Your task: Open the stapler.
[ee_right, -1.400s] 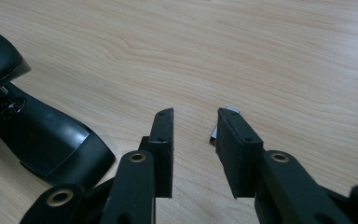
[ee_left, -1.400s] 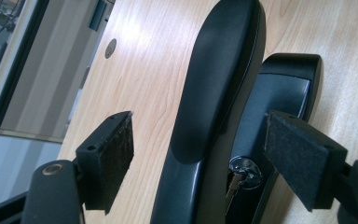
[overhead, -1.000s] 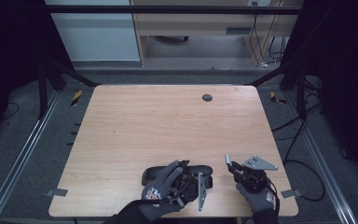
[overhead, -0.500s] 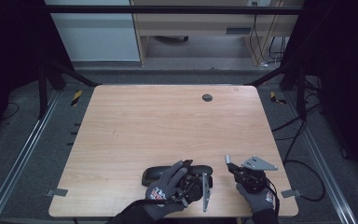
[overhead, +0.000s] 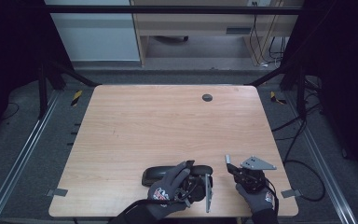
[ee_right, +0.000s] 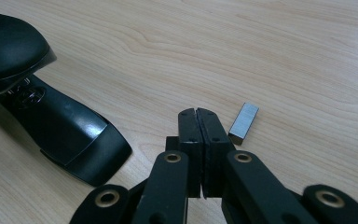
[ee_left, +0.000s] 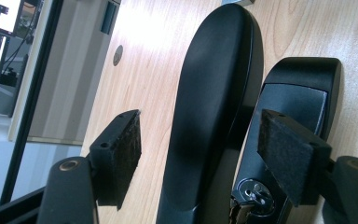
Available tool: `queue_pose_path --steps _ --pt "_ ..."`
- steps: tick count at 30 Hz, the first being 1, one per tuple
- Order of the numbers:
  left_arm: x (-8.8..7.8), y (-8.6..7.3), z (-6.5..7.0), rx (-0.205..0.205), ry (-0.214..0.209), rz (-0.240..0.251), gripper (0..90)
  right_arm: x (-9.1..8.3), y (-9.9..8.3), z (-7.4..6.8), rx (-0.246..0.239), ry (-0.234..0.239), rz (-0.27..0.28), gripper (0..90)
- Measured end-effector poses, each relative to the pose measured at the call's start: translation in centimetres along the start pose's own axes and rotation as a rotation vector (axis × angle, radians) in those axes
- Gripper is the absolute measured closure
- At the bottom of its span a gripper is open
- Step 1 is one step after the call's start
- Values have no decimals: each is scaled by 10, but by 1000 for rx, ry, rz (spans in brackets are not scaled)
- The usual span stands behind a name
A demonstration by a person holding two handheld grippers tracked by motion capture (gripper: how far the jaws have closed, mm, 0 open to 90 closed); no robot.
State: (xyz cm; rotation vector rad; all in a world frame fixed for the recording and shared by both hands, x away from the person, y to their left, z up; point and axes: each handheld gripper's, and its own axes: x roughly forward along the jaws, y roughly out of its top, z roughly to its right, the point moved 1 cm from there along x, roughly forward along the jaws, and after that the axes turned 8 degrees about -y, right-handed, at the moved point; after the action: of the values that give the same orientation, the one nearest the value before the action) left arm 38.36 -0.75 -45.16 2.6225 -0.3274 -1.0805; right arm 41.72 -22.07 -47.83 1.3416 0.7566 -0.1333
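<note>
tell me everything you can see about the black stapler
The black stapler lies flat on the wooden table near the front edge. It looks like smooth, glossy black plastic: a long rounded top arm hinged open away from a flatter base, with shiny metal showing at the hinge. The left tongs straddle the top arm, pads clear of it. A small metal block lies apart.

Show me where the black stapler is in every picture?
High view: black stapler at the table's near edge, left of centre.
Left gripper view: down the middle, bottom to top.
Right gripper view: left side.
Shared landmark: the small metal bar lying beside it.
</note>
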Motion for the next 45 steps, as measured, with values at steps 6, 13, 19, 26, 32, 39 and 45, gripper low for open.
queue_pose_path --steps 6,13,19,26,32,39,45 --pt "3 2 2 12 10 -14 332 0 0 0 -1 -2 2 900" --pt "4 4 1 26 26 -17 375 0 0 0 1 1 0 900" --pt "4 5 3 29 28 -19 412 0 0 0 4 2 0 900" --pt "5 5 2 28 32 -20 454 0 0 0 10 7 -4 900" --pt "5 5 4 33 38 -22 474 0 0 -1 10 13 -4 900" --pt "6 6 5 39 44 -21 494 0 0 -2 2 18 -4 900" --pt "7 6 6 39 43 -16 520 3 0 -7 0 47 -1 900"
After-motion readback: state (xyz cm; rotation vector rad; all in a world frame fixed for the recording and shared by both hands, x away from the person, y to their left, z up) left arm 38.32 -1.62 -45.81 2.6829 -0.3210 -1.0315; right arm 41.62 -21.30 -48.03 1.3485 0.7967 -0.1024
